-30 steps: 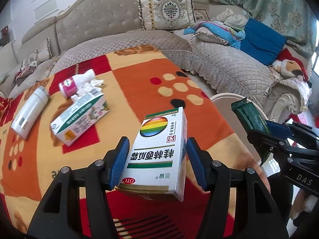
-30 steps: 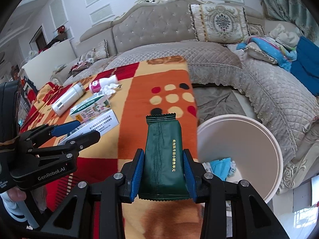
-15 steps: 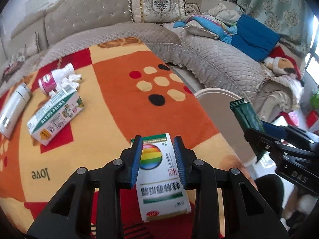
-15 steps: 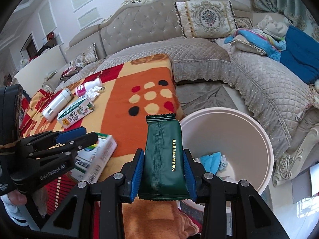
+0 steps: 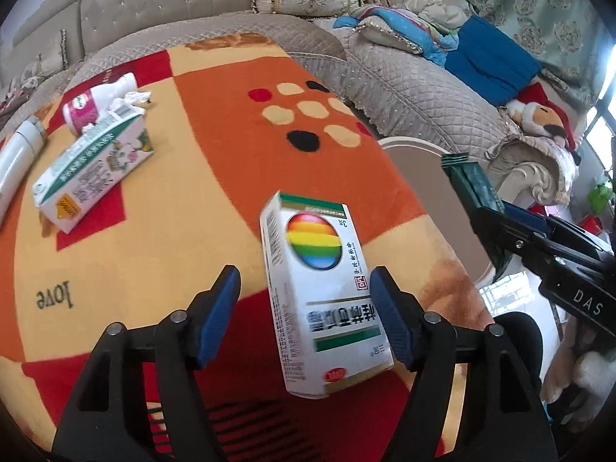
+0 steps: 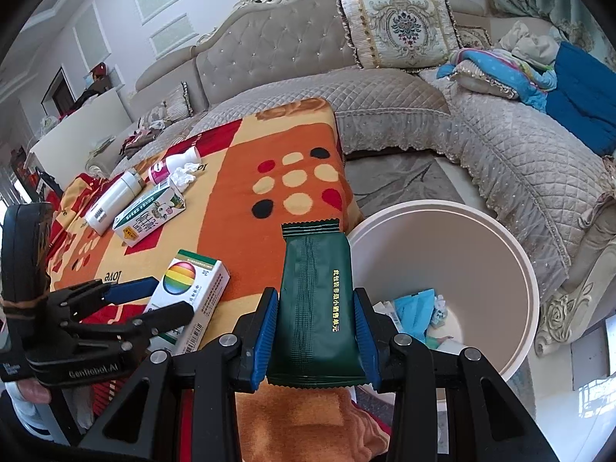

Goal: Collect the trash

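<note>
My left gripper [image 5: 304, 315] is open; a white medicine box with a rainbow circle [image 5: 321, 296] lies tilted between its fingers, against the right pad, blurred by motion, over the orange blanket. The box also shows in the right wrist view [image 6: 188, 288]. My right gripper [image 6: 312, 331] is shut on a dark green sachet [image 6: 315, 300] and holds it beside the rim of the white trash bin [image 6: 512, 258], which holds blue and white scraps [image 6: 415, 304]. The sachet shows at the right of the left wrist view [image 5: 473, 188].
On the blanket [image 5: 215, 161] at far left lie a green-and-white carton [image 5: 92, 169], a pink-labelled bottle [image 5: 96, 100], crumpled tissue [image 5: 134, 98] and a white cylinder [image 6: 111, 200]. A grey quilted sofa [image 6: 500, 154] wraps behind and right, with cushions and blue cloth.
My left gripper was shut on the rainbow box half a second ago; its jaws have now opened and the box has tipped to the right. My right gripper kept hold of the sachet near the bin.
</note>
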Available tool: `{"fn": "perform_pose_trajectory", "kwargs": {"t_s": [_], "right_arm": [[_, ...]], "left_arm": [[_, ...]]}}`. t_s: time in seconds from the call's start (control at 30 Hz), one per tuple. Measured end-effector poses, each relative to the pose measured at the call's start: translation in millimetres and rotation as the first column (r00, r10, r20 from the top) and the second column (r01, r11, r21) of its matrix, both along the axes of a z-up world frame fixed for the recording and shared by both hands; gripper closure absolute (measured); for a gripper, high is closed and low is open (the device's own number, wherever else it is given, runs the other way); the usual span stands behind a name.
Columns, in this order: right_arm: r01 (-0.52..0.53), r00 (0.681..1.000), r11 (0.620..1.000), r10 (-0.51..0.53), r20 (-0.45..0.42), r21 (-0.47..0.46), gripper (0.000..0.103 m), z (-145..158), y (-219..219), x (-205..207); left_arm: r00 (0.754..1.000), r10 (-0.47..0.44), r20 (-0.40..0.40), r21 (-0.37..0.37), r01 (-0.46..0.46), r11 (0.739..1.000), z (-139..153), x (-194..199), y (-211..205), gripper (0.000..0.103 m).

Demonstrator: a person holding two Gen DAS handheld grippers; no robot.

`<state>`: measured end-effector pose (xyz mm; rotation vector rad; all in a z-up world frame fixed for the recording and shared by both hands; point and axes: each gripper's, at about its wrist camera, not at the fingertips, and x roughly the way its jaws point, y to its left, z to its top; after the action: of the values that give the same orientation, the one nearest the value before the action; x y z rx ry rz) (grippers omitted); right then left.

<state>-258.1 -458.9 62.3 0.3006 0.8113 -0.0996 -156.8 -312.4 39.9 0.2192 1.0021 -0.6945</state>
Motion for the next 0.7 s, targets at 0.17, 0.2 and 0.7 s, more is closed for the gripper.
{"fn": "perform_pose_trajectory", "kwargs": {"t_s": [0.17, 0.2, 0.7], "right_arm": [[-0.001, 1.0, 1.0, 0.001, -0.004, 0.002, 0.066, -1.1, -0.1, -0.4], [-0.001, 1.0, 1.0, 0.001, -0.004, 0.002, 0.066, -1.2, -0.2, -0.6], [0.026, 1.0, 1.0, -0.026, 0.001, 0.004, 0.066, -0.8, -12.9, -6.8]], "left_arm": [[0.999, -0.024, -0.023, 0.033, 0.024, 0.999, -12.4, -6.4, -10.6, 0.034], [1.0, -0.017, -0.017, 0.031, 0.017, 0.999, -13.4, -6.2, -9.8, 0.034], [0.998, -0.06, 0.002, -0.056, 0.06, 0.997, 14.5, -8.5, -23.4, 0.078]]}}
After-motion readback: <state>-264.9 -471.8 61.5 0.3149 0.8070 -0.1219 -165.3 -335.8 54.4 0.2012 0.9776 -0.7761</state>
